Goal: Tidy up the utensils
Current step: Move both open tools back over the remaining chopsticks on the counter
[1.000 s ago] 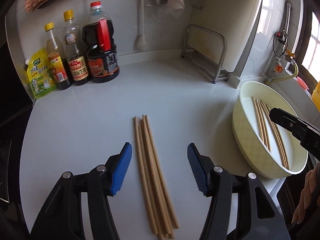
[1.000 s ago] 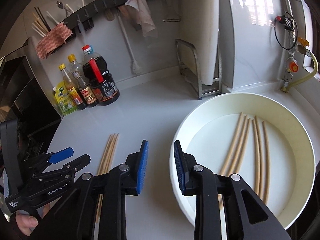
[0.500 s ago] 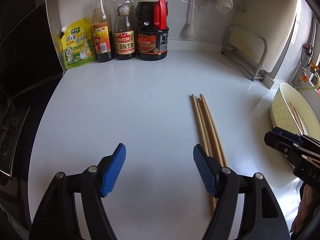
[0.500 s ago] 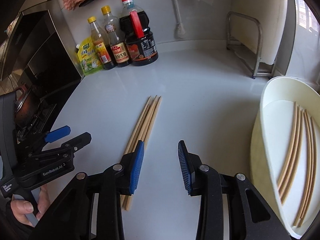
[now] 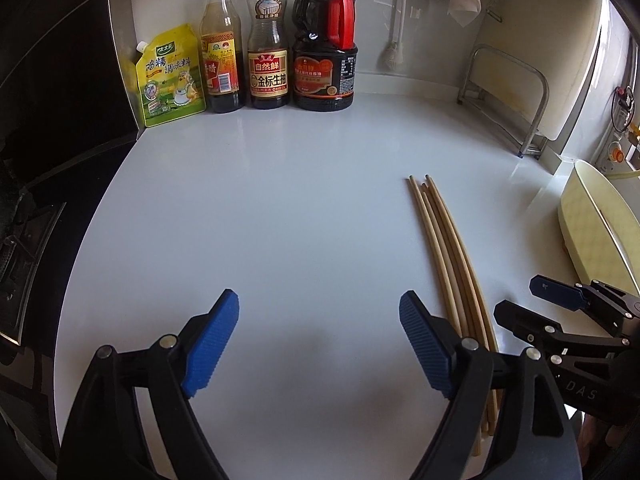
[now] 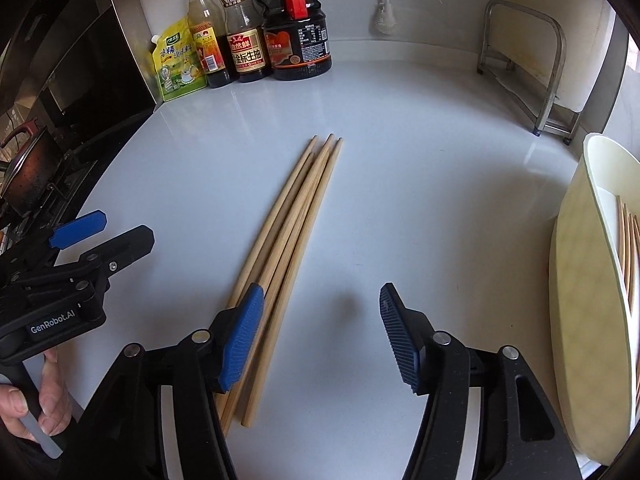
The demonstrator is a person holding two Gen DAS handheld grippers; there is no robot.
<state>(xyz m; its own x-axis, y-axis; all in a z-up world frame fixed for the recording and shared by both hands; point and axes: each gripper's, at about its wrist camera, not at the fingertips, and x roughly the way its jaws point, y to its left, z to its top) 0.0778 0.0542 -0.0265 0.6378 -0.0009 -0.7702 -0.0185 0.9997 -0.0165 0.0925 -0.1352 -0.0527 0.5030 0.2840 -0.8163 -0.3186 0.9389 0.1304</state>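
Note:
A bundle of wooden chopsticks (image 5: 448, 256) lies on the white counter; it also shows in the right wrist view (image 6: 296, 216). My left gripper (image 5: 320, 344) is open and empty, low over the counter, left of the bundle. My right gripper (image 6: 320, 338) is open and empty, just right of the bundle's near ends, its left finger over them. A cream basin (image 6: 588, 304) at the right holds more chopsticks (image 6: 628, 248); its rim shows in the left wrist view (image 5: 592, 220). The right gripper's tips also show in the left wrist view (image 5: 536, 300).
Three sauce bottles (image 5: 324, 40) and a yellow seasoning pouch (image 5: 168, 76) stand at the back wall. A metal rack (image 5: 508, 92) with a cutting board stands at the back right. A stove with a pan (image 6: 24, 168) lies beyond the counter's left edge.
Both grippers have swung left, away from the basin. My right gripper has opened wider and come down beside the chopstick bundle. The bundle now lies right of my left gripper.

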